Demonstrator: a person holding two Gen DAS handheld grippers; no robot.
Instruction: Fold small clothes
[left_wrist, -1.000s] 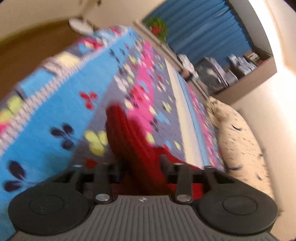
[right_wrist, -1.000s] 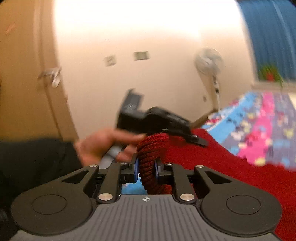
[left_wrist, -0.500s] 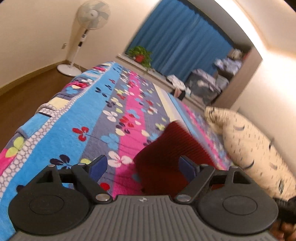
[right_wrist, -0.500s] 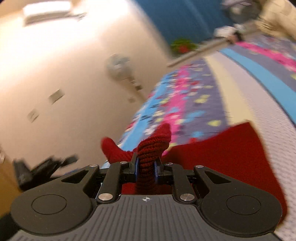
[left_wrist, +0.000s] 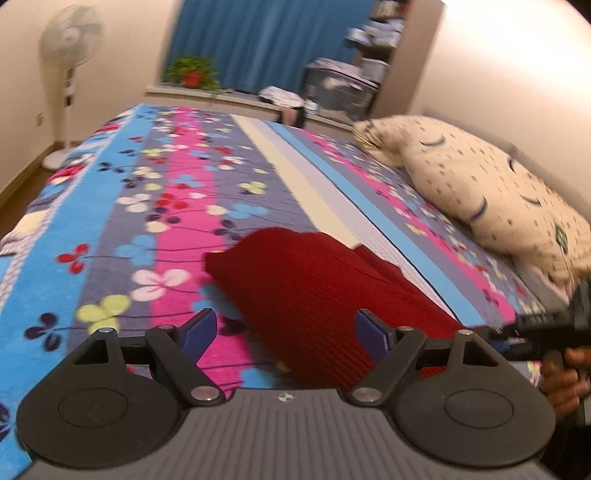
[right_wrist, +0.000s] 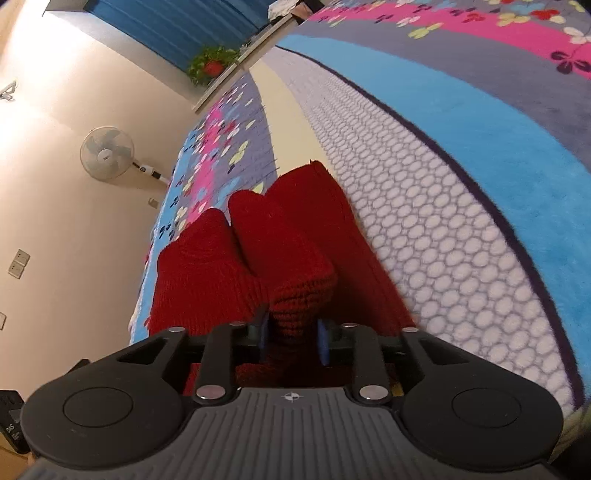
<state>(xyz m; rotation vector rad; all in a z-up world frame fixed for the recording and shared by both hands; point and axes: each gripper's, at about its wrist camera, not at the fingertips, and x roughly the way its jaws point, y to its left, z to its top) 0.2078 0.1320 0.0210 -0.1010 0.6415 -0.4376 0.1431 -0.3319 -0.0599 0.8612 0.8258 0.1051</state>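
A dark red knitted garment (left_wrist: 314, 288) lies bunched on the flowered bedspread (left_wrist: 184, 192). My left gripper (left_wrist: 284, 332) is open, its blue-padded fingers spread above the near part of the garment, holding nothing. In the right wrist view the same red garment (right_wrist: 258, 251) lies in folds on the bed, and my right gripper (right_wrist: 291, 339) is shut on a thick knitted edge of it. The right gripper and the hand holding it also show at the right edge of the left wrist view (left_wrist: 554, 328).
A cream patterned pillow (left_wrist: 480, 184) lies at the right side of the bed. A standing fan (left_wrist: 68, 48) is by the left wall, a potted plant (left_wrist: 192, 72) on the sill before blue curtains, and cluttered shelves at the back right.
My left gripper let go of the red garment, opened and drew back above the bed. My right gripper kept its hold and brought its part of the garment down onto the bed.
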